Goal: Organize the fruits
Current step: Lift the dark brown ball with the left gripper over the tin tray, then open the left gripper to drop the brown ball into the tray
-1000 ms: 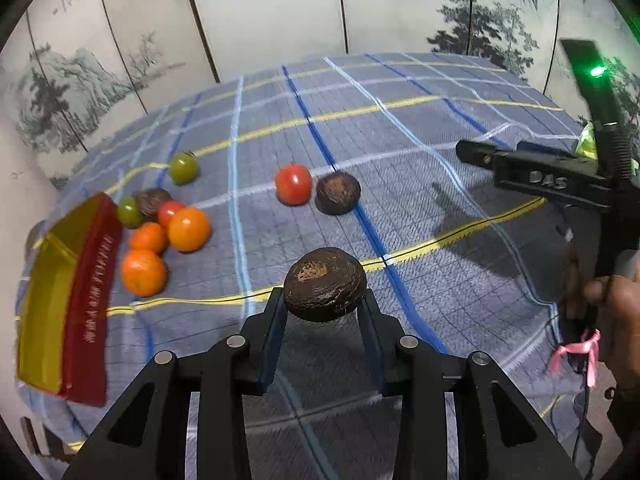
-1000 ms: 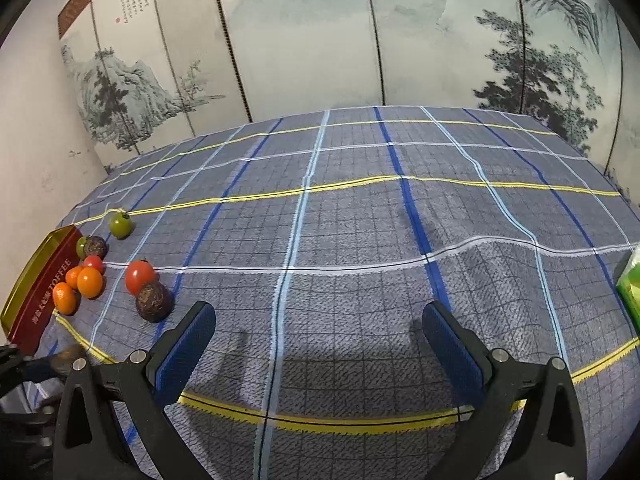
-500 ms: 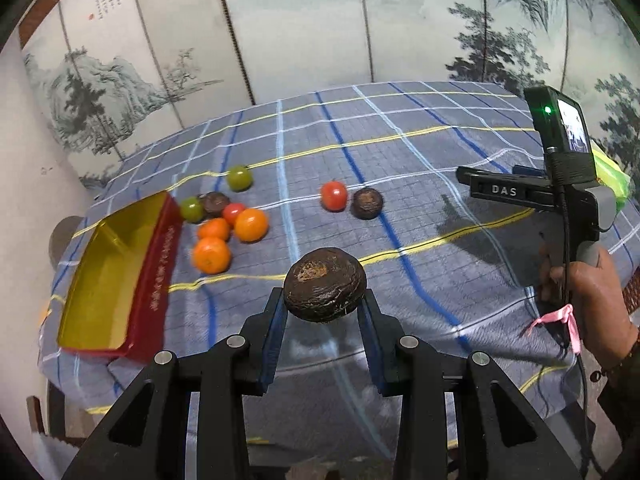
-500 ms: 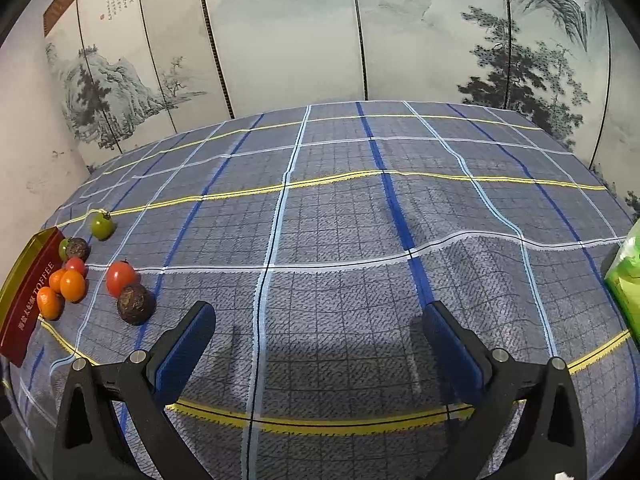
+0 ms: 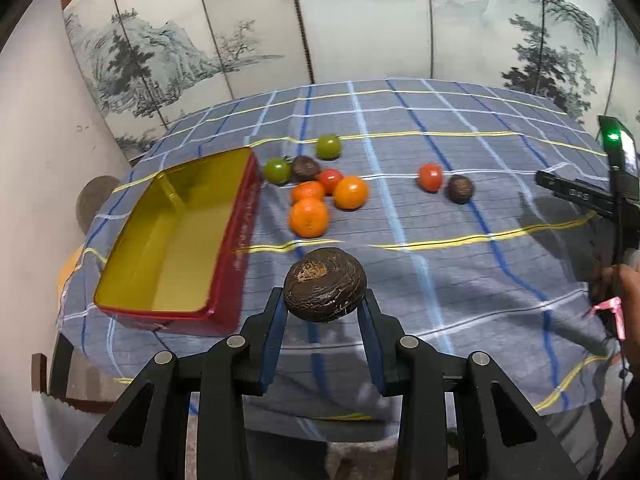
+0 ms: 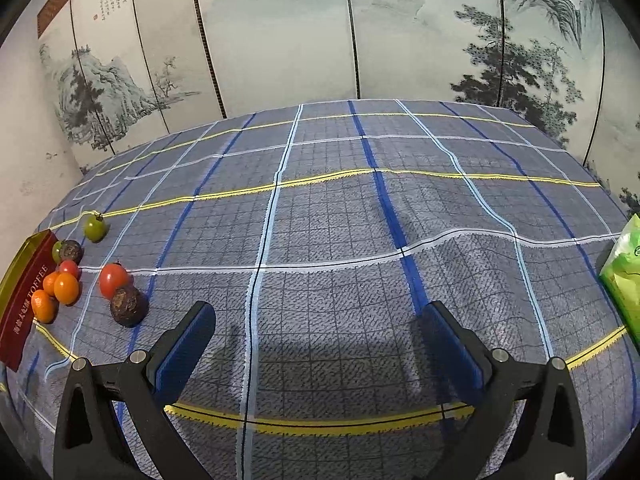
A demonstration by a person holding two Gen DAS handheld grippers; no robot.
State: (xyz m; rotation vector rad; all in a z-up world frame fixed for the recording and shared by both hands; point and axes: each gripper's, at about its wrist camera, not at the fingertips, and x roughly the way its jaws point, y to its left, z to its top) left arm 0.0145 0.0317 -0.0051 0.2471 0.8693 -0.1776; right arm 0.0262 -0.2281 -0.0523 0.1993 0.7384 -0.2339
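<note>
My left gripper (image 5: 323,304) is shut on a dark brown wrinkled fruit (image 5: 324,285), held in the air over the table's near edge. To its left stands an open red tin with a gold inside (image 5: 168,240), nothing in it. Beyond lie several fruits in a cluster: oranges (image 5: 309,217), a red tomato (image 5: 330,180), green tomatoes (image 5: 329,146) and a brown fruit (image 5: 305,167). A red tomato (image 5: 430,177) and a brown fruit (image 5: 460,189) lie apart to the right. My right gripper (image 6: 320,340) stands open over bare cloth, the brown fruit (image 6: 128,305) to its left.
A blue checked cloth (image 6: 340,240) covers the round table. A green packet (image 6: 624,272) lies at the right edge. A painted folding screen (image 6: 360,32) stands behind. A person's hand (image 5: 628,288) holds the right gripper's handle at the right of the left wrist view.
My left gripper has drawn back and up with the brown fruit, swinging left so the whole tin is in view. The right gripper has stayed in place.
</note>
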